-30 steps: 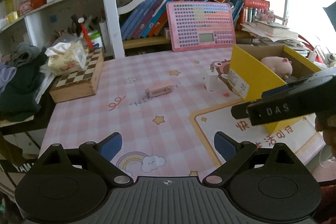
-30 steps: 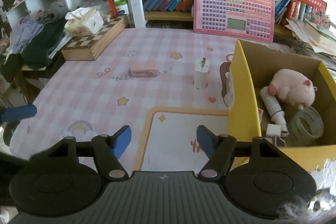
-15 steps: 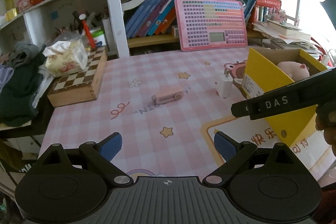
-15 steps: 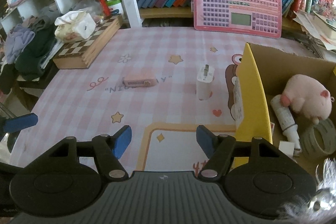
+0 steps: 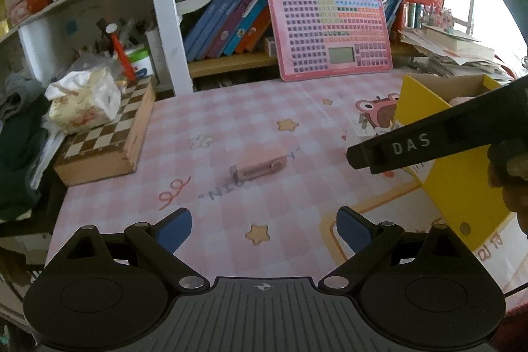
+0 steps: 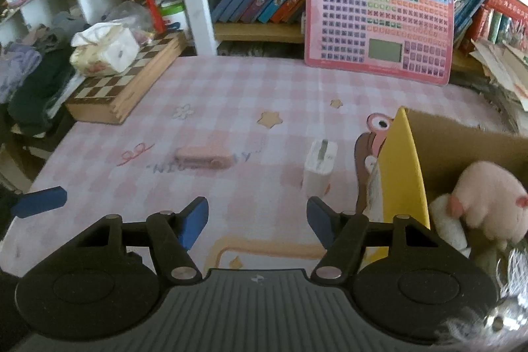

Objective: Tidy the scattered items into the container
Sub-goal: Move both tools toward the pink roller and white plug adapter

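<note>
A small pink rectangular item (image 5: 260,165) (image 6: 203,157) lies flat on the pink checked mat, ahead of both grippers. A white plug-in charger (image 6: 319,169) stands upright just left of the yellow cardboard box (image 6: 401,174) (image 5: 425,108). Inside the box lies a pink plush pig (image 6: 488,200) on a white item. My left gripper (image 5: 264,228) is open and empty, short of the pink item. My right gripper (image 6: 257,221) is open and empty too, with the charger just ahead to its right. In the left wrist view the right gripper's black body crosses in front of the box.
A wooden chessboard box (image 6: 128,88) with a tissue pack (image 6: 104,50) on it sits at the back left. A pink keyboard toy (image 6: 379,25) leans against the bookshelf. Clothes (image 5: 16,147) pile beyond the table's left edge. Papers (image 6: 505,61) are stacked at the right.
Both grippers have moved forward over the mat. The pink item and the charger appear larger and nearer. Neither gripper's jaws have visibly changed.
</note>
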Available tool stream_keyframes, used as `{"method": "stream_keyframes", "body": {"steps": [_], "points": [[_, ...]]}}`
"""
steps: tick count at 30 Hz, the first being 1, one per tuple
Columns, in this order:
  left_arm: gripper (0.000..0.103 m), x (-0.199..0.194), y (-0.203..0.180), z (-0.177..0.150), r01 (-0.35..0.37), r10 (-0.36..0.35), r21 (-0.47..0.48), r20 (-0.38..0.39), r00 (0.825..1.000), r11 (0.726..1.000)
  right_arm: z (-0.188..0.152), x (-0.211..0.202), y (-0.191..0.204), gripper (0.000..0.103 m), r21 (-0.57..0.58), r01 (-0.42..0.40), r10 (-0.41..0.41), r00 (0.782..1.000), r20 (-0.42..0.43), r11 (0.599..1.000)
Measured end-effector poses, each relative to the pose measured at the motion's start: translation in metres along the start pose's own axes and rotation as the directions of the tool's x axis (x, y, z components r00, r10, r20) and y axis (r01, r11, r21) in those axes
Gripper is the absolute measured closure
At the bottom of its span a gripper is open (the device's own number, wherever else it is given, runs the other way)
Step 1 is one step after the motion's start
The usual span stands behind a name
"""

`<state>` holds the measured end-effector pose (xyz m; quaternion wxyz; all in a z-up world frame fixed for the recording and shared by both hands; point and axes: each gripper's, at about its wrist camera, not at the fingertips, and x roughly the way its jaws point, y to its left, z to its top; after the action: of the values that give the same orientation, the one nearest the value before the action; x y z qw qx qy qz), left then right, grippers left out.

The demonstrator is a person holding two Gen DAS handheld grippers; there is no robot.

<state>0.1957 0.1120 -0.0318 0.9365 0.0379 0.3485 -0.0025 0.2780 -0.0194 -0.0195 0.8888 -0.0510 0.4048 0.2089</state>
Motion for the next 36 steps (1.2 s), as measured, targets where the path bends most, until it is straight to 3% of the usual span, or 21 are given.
{"method": "stream_keyframes", "body": {"steps": [4,6,13,26,36], "points": [[0.007,0.016,0.002,0.008,-0.001,0.001,-0.003,0.004,1.000,1.000,0.009,0.016,-0.003,0.040,0.002,0.009,-0.009,1.000,-0.010,1.000],[0.007,0.026,0.004,0.011,0.000,0.000,-0.004,0.001,1.000,1.000,0.012,0.024,-0.003,0.047,0.006,0.019,-0.019,1.000,-0.012,1.000],[0.009,0.063,0.008,0.022,0.004,-0.004,0.010,-0.011,1.000,1.000,0.021,0.052,-0.006,0.052,0.010,0.109,-0.108,0.994,-0.027,0.994],[0.031,0.138,0.008,0.039,0.039,-0.032,0.069,-0.099,0.995,0.997,0.034,0.083,-0.009,0.050,-0.051,0.170,-0.172,0.985,-0.034,0.984],[0.043,0.154,0.011,0.039,0.092,-0.082,0.070,-0.132,0.988,0.993,0.038,0.087,-0.015,0.051,-0.045,0.200,-0.201,0.979,-0.015,0.979]]}}
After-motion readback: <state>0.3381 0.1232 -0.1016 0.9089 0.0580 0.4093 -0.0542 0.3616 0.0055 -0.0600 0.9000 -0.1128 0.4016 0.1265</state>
